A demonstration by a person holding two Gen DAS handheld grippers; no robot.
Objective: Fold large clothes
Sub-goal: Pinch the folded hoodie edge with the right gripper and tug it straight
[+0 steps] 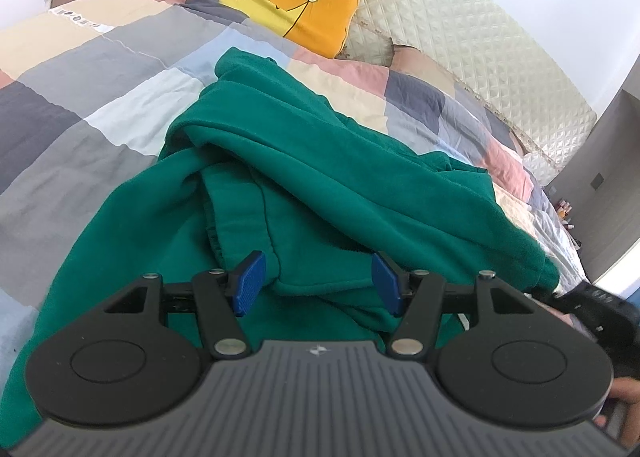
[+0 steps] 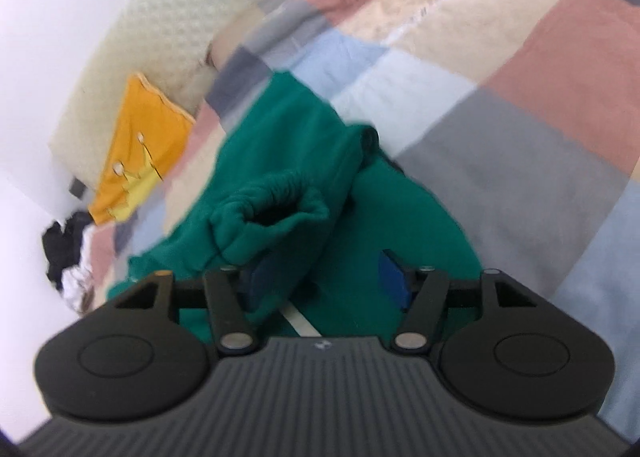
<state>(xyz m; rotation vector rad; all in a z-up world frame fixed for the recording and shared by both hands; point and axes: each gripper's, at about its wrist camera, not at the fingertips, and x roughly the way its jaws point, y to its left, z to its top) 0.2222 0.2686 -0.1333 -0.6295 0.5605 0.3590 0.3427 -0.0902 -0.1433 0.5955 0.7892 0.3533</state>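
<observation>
Checked bedding (image 1: 100,69) is carrying the green garment (image 1: 280,177), stretching away ahead of both grippers; left gripper (image 1: 318,281) and right gripper (image 2: 324,281) are gaping, holding nothing.

No readable text or labels.

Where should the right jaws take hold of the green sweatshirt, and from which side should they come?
Probably the ribbed cuff of the green sweatshirt. It stands raised with its opening toward the right gripper, whose jaws are open. Coming straight forward and pinching one wall of that thick rim seems easier than grasping flat cloth on the checked duvet. The right view is blurred, so this is uncertain.
</observation>
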